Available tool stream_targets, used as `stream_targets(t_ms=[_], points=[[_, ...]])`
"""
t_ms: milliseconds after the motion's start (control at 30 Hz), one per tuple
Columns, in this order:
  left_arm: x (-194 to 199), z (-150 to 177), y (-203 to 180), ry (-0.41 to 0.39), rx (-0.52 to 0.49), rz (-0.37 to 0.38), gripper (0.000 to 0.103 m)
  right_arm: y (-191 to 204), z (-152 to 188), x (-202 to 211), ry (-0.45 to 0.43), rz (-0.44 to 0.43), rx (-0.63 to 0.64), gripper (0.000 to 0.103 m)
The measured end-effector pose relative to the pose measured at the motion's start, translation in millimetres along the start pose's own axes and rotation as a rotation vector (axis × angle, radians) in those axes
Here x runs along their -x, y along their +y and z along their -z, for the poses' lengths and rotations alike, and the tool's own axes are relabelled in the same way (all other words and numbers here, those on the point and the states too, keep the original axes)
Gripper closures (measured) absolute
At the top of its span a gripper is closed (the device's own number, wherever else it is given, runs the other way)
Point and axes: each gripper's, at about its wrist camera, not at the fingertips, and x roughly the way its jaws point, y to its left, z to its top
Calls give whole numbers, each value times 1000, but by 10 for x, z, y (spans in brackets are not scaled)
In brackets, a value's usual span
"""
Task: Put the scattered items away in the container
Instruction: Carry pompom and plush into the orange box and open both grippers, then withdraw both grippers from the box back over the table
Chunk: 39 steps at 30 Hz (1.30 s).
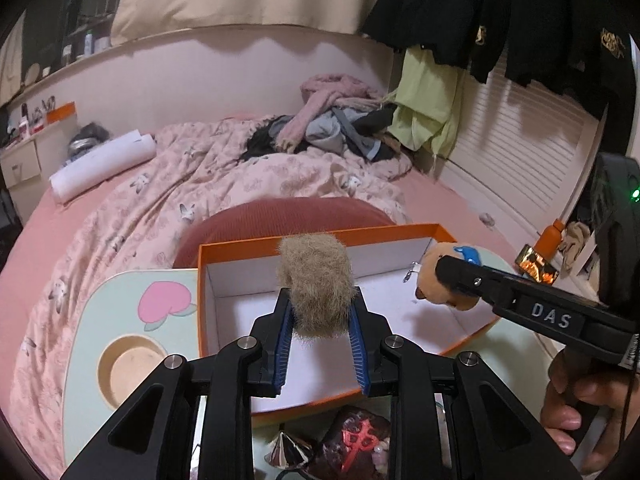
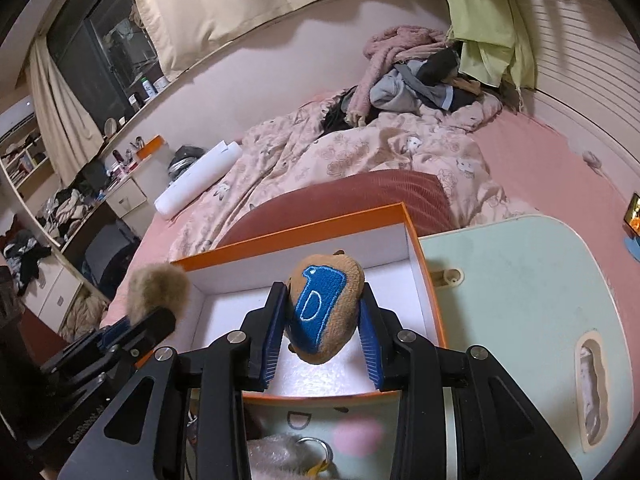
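Orange box (image 1: 320, 236), white inside, open-topped, on pale green lap table (image 1: 92, 320), far side against red cushion (image 1: 280, 216). Left gripper (image 1: 320, 312) clenched on tan fur pompom (image 1: 316, 280), held above box near edge. Right gripper (image 2: 324, 316) grasping brown plush toy (image 2: 326, 312) with blue embroidered patch, held over box interior. Red-and-black charm (image 1: 356, 440) and silver cone (image 1: 286, 446) on table, near edge, just outside box. Round recess (image 1: 132, 372) at table left corner.
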Motion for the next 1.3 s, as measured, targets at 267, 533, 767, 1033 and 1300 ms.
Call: stream_targets(t_ms=[267, 533, 767, 1033, 1300], points=[[17, 1, 81, 3, 86, -16, 27, 76, -49, 107, -26, 47, 17, 49], [595, 343, 214, 26, 150, -24, 7, 189, 227, 660, -75, 33, 97, 38], [794, 1150, 17, 109, 20, -89, 6, 258, 940, 809, 24, 64, 224, 34], [691, 1508, -91, 166, -56, -176, 3, 147, 1448, 773, 118, 173, 286, 34], [702, 1559, -87, 125, -63, -149, 0, -28, 1517, 597, 168, 221, 273, 0]])
